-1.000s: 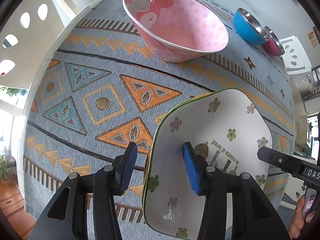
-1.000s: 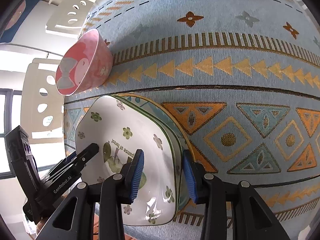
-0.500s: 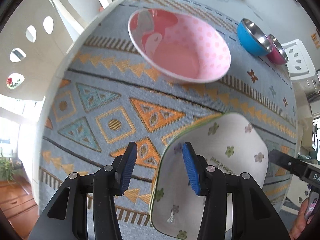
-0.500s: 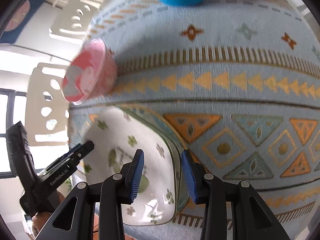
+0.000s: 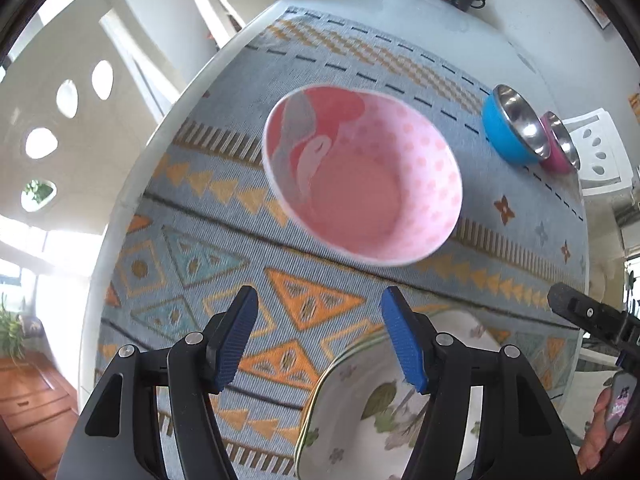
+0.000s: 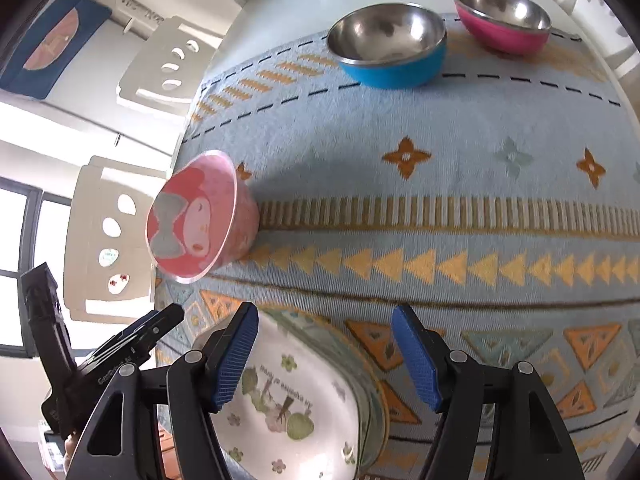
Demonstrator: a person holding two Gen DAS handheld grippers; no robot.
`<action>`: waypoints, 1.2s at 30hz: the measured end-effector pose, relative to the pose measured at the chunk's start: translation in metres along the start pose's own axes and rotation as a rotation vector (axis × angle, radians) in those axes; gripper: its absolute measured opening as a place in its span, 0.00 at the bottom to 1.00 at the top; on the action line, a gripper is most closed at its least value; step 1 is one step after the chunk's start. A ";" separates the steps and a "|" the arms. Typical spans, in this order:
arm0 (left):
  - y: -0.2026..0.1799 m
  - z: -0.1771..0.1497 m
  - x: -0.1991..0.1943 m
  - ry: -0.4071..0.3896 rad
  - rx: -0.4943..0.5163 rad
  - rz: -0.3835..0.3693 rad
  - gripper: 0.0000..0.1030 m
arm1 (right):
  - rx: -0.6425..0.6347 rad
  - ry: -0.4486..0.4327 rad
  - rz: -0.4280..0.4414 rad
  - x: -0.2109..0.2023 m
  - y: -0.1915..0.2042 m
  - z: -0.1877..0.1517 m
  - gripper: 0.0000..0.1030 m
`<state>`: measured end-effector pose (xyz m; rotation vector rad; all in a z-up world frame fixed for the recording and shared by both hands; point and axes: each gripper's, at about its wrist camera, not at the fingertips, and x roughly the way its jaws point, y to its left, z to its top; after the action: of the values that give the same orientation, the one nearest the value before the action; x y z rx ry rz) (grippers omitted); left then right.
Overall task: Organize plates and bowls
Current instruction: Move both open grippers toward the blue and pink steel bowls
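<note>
Both tools stand with jaws opening and empty above the floral plate (image 6: 304,412) stacked at the table's near edge; the pink bowl (image 5: 360,176) sits just beyond it, dead ahead of the left tool (image 5: 316,340), off to the side of the right tool (image 6: 324,348); the left seems better placed.

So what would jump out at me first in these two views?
Probably the pink bowl with a cartoon face, sitting mid-table on the patterned blue cloth. Behind it stand a blue steel bowl and a magenta one; nearest, the white flowered plate lies below both opening grippers.
</note>
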<state>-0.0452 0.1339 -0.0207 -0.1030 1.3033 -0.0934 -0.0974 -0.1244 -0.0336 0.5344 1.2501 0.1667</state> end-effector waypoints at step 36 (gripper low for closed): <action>-0.192 0.146 0.045 -0.066 0.191 0.001 0.60 | 0.090 -0.026 0.047 -0.018 -0.125 0.146 0.66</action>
<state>0.1054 -0.0586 -0.0008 0.0573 1.2225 -0.2117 0.0127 -0.2828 -0.0463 0.6427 1.2247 0.1430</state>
